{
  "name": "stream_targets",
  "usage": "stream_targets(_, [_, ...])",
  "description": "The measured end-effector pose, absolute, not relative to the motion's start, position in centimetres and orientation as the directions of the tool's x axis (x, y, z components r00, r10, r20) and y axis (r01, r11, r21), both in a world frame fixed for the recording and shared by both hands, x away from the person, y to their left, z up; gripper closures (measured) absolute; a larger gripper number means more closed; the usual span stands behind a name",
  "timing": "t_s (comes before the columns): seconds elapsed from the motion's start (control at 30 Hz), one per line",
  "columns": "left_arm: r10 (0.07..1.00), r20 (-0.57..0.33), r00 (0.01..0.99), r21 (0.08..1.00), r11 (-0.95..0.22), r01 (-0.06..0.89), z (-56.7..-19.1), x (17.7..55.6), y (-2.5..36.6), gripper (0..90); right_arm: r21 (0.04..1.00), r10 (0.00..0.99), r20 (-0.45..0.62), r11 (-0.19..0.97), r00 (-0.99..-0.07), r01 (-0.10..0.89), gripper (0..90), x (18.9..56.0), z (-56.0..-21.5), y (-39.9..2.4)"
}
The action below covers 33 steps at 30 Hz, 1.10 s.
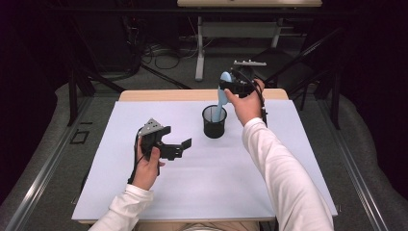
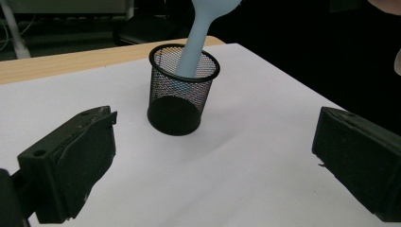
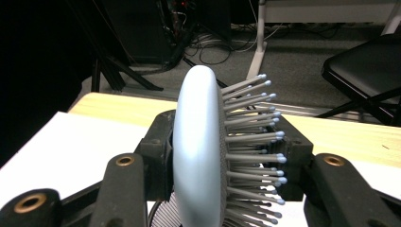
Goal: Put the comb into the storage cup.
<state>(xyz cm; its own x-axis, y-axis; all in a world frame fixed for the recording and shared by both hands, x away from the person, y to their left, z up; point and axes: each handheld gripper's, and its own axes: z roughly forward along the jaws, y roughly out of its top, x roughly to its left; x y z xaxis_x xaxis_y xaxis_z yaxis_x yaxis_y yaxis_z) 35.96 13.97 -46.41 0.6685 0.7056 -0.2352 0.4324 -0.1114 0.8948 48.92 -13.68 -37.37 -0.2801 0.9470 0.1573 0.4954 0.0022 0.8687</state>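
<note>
Two grippers were seen above a white mat (image 1: 192,183) on the table. The right gripper (image 1: 234,87) was clamped on the head of a pale blue hairbrush (image 1: 221,98), raised at the far side of the mat. In the right gripper view the brush head (image 3: 198,151) was seen edge-on between the two black jaws, its smooth back pressed by one pad and its bristles (image 3: 255,142) squeezed by the other. Below that grip, the brush handle (image 2: 191,52) was lowered into a black mesh cup (image 2: 182,90), which was stood upright on the mat directly beneath the right gripper. How deep the handle reached inside the cup could not be told.

The left gripper (image 1: 179,147) was held low over the mat, well apart from the cup and nearer the person. Its jaws were spread wide, with nothing between them and nothing touched; in the left gripper view the cup was framed ahead of them, in the gap between the two pads. The left hand (image 1: 146,166) was wrapped around the gripper's body.
</note>
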Motion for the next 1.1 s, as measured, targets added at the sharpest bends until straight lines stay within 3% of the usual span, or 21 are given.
stream_targets(0.83, [0.707, -0.235, 0.667, 0.893, -0.114, 0.435, -46.6, 36.1, 13.9, 0.5, 0.858, 0.941, 0.078, 0.105, -0.329, 0.503, 49.1, 49.1, -40.6, -11.9])
stream_targets(1.1, [0.706, -0.237, 0.667, 0.893, -0.113, 0.436, -46.6, 36.0, 13.9, 0.5, 0.849, 0.937, 0.098, 0.098, -0.337, 0.520, 48.0, 49.0, -40.6, -11.9])
